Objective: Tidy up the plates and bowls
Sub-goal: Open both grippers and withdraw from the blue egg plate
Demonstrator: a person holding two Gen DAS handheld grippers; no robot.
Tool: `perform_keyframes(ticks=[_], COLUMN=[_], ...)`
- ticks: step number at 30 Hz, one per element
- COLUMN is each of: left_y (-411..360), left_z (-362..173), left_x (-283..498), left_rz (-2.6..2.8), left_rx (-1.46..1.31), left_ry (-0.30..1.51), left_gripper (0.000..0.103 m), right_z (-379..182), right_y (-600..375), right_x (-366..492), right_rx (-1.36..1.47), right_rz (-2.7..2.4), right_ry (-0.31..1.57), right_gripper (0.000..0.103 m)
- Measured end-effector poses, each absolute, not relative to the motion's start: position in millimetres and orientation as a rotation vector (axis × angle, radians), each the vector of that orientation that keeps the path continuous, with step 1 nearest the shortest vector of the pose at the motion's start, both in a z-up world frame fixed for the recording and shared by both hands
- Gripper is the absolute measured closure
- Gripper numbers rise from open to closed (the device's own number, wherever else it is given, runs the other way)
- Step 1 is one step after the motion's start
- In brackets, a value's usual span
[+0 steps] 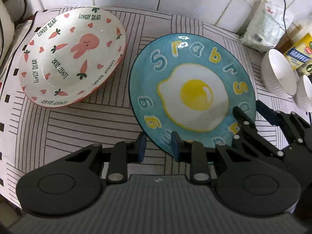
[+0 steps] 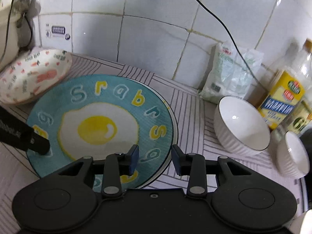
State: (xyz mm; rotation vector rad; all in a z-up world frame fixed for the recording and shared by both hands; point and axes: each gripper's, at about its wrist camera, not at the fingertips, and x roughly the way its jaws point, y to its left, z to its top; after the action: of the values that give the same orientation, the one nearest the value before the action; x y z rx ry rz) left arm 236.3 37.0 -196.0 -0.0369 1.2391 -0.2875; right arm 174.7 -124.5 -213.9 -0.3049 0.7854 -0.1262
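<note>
Right gripper (image 2: 155, 159) astride blue plate (image 2: 101, 124); bottle (image 2: 288, 89) right-view only

Striped grey-and-white cloth (image 1: 101, 120) spread over the whole counter, white tiled wall (image 2: 152, 39) right behind it. Over by the wall, a white plastic bag with green print (image 2: 230, 76) leaning upright, a black cable (image 2: 220, 22) trailing down across the tiles above it, and just beside that a clear bottle with a yellow label (image 2: 286, 95). Far corner: a printed sticker (image 2: 58, 31) on a tile, next to a cream-coloured appliance (image 1: 4, 29), only partly visible.
</note>
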Motion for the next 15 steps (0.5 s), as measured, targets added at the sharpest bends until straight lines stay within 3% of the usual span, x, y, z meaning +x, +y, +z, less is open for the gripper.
perform_keyframes(ticks=[5, 15], left_y=[41.6, 69.0], left_z=[-177.6, -128.6], left_x=[229.1, 206.1], left_rz=[-0.334, -0.410], left_rx=[-0.007, 0.068], left_ry=[1.194, 1.125], left_gripper=[0.080, 0.076], right_z=[-214.0, -163.5], right_y=[-123.0, -117.1], right_x=[175.1, 129.9], right_rx=[-0.341, -0.096], right_rz=[-0.136, -0.117], right_ry=[0.777, 0.734], right_gripper=[0.063, 0.061])
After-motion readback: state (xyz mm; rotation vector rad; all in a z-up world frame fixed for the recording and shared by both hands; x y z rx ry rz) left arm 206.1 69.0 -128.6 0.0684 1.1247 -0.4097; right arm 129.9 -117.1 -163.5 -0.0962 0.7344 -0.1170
